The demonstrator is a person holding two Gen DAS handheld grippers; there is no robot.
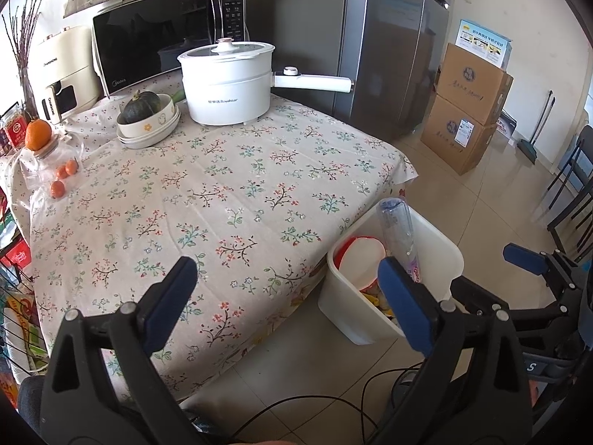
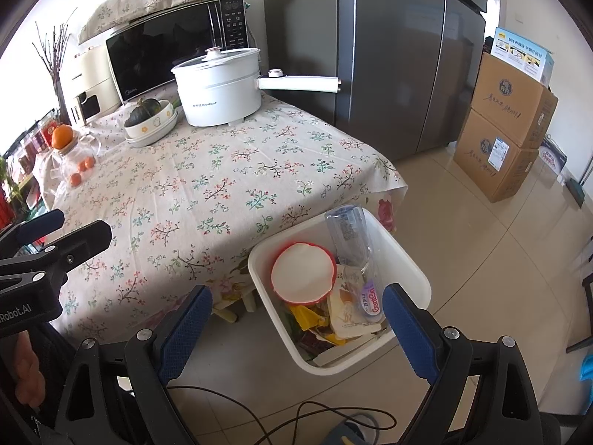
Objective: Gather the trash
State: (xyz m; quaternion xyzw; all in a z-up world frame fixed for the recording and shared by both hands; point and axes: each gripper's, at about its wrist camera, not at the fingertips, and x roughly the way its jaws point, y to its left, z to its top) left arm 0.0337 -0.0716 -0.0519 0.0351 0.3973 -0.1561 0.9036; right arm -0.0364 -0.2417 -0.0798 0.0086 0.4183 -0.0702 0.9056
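Trash [image 2: 326, 307] is seen inside the white bin [image 2: 411, 270], lower centre, beside the tabletop [image 2: 222, 185]. Both the left hand-held gripper [image 1: 287, 296] and the right hand-held gripper [image 2: 296, 319] are held wide open, empty.

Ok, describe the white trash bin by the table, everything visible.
The white trash bin looks like smooth plastic, rectangular with rounded corners, no lid, standing on the tiled floor against the table's hanging cloth. Inside: a red-rimmed white round container, a clear plastic bottle leaning base-up, and wrappers.
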